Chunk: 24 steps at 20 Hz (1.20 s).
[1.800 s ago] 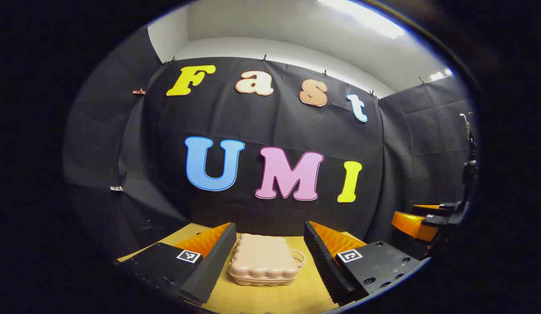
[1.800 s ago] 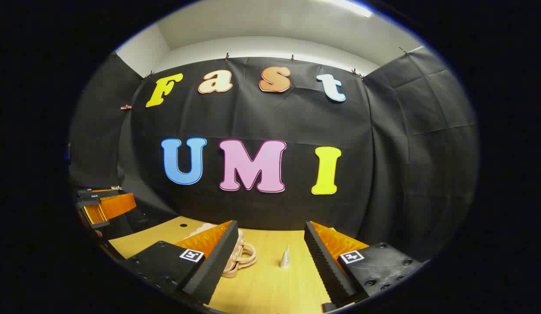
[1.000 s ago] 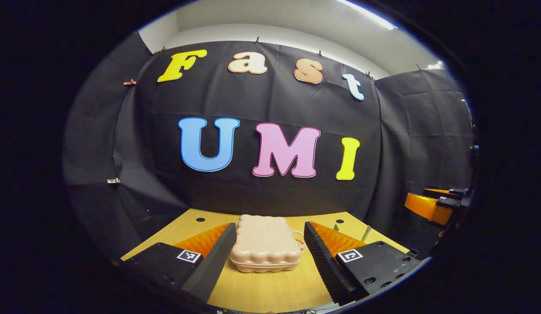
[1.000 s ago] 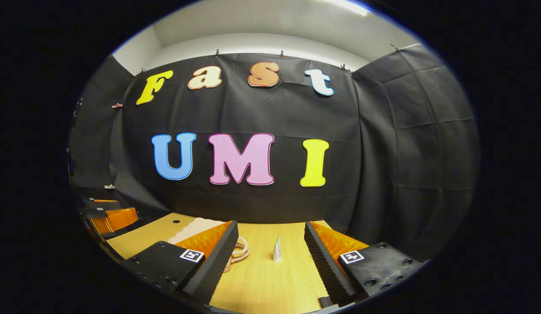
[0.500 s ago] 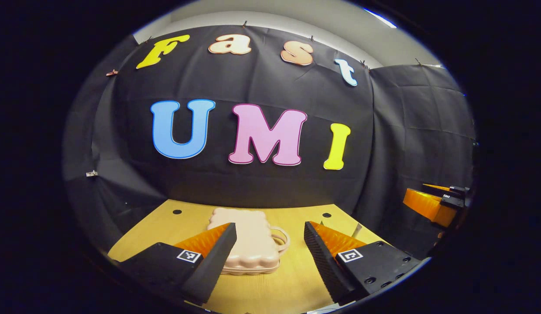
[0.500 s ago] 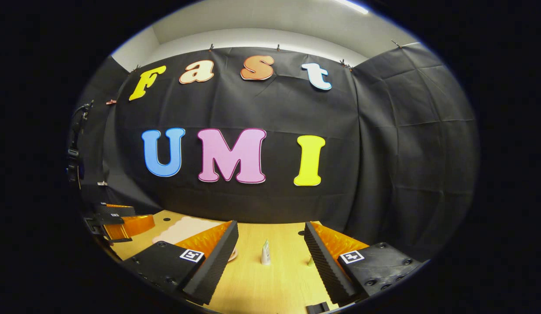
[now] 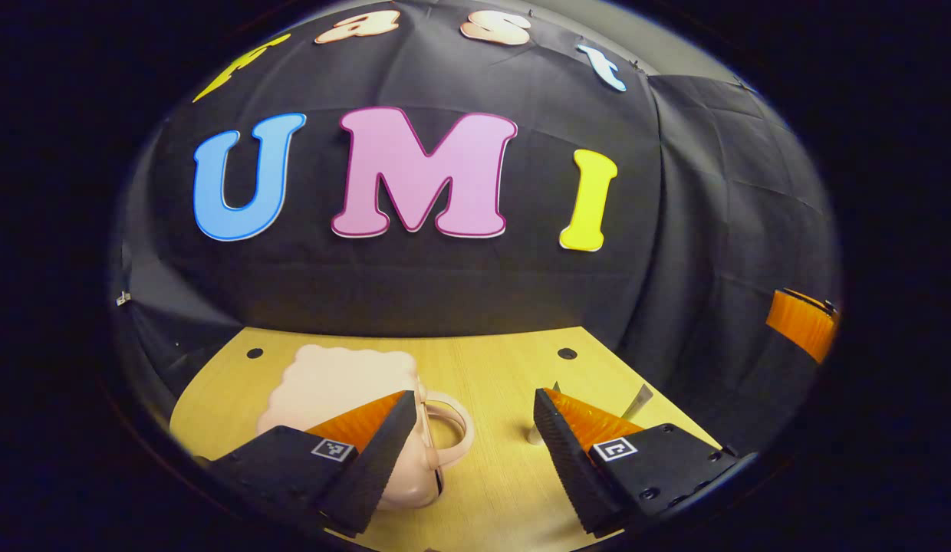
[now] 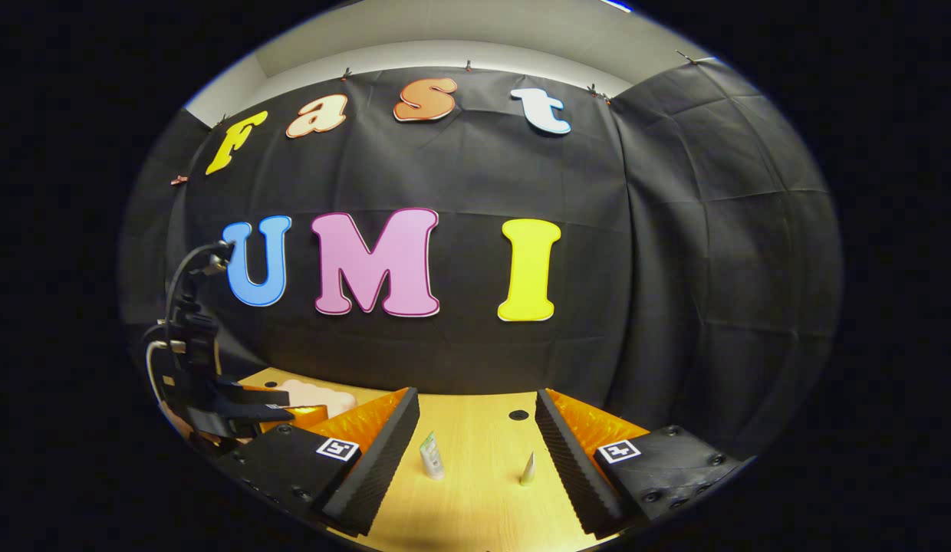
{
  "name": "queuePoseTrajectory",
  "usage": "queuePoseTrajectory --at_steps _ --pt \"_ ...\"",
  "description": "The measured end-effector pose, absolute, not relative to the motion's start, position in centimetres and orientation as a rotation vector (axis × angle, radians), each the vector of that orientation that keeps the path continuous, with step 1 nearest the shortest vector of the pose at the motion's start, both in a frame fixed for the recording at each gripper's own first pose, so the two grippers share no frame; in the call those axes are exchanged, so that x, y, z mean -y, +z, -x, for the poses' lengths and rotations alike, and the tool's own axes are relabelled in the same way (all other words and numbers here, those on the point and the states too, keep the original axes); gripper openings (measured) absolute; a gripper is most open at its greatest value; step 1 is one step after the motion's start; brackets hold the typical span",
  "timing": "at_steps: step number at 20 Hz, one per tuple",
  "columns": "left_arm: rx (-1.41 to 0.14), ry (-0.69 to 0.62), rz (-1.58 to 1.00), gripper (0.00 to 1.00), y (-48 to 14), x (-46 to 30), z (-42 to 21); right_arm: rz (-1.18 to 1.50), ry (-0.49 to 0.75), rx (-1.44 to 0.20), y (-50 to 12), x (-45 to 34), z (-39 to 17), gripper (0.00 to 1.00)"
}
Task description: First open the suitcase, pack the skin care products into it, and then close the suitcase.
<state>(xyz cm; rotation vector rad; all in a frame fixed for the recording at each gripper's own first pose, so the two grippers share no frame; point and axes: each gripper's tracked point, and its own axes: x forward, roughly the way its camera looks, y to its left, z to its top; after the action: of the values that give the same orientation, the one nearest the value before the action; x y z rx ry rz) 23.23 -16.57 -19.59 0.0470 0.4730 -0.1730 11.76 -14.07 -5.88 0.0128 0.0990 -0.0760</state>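
Note:
A closed pale pink suitcase [image 7: 330, 379] with scalloped edges lies flat on the wooden table [image 7: 491, 368], its loop handle [image 7: 449, 429] pointing right. My left gripper [image 7: 475, 418] is open just above the handle end, and its left finger overlaps the case. Two small skin care tubes stand to the right: one [image 7: 637, 401] leaning, one [image 7: 534, 435] half hidden by the right finger. In the right gripper view my right gripper [image 8: 475, 422] is open and empty, with a tube [image 8: 429, 455] and a smaller tube [image 8: 528, 469] standing ahead between its fingers. The suitcase [image 8: 314, 395] peeks out at the left.
The right gripper's orange finger [image 7: 801, 322] shows at the far right of the left gripper view. The left gripper [image 8: 215, 395] with its cable sits at the left of the right gripper view. Round holes [image 7: 567, 353] mark the table near the back wall.
The left gripper has moved forward and to the right, so the suitcase now sits under its left finger. The right gripper has swung right, bringing a second tube into view.

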Motion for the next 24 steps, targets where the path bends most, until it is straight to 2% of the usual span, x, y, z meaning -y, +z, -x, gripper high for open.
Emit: queuePoseTrajectory --at_steps 2,6,9,12,13,16,18,19,24 --pt "-0.530 -0.169 -0.076 0.92 -22.9 17.4 -25.6 -0.017 -0.066 -0.128 -7.4 14.8 -12.9 0.96" --pt "-0.671 -0.136 -0.150 0.92 -29.9 17.5 -28.5 -0.046 -0.052 -0.193 -10.3 15.5 -14.4 0.96" --pt "-0.752 -0.102 -0.145 0.82 -33.6 17.6 -29.4 -0.061 -0.046 -0.228 -12.1 16.0 -15.1 0.96" --pt "-0.804 -0.043 -0.168 0.81 -36.4 16.5 -31.0 -0.100 -0.023 -0.290 -14.2 15.7 -15.4 0.96" --pt "-0.822 -0.022 -0.179 0.72 -37.3 16.3 -31.0 -0.113 -0.020 -0.303 -14.8 15.8 -15.6 0.97" --pt "-0.878 0.041 -0.211 0.66 -39.5 15.3 -31.3 -0.120 -0.002 -0.323 -15.7 15.7 -16.0 0.97" --pt "-0.856 0.100 -0.193 0.53 -39.6 14.4 -32.1 -0.096 -0.012 -0.320 -15.7 16.5 -16.5 0.96" --pt "-0.855 0.123 -0.165 0.27 -39.5 15.0 -31.9 -0.092 -0.018 -0.303 -15.2 17.0 -16.8 0.97" --pt "-0.787 0.083 -0.043 0.16 -34.1 15.7 -32.4 -0.094 0.010 -0.304 -15.4 16.8 -18.1 0.95"
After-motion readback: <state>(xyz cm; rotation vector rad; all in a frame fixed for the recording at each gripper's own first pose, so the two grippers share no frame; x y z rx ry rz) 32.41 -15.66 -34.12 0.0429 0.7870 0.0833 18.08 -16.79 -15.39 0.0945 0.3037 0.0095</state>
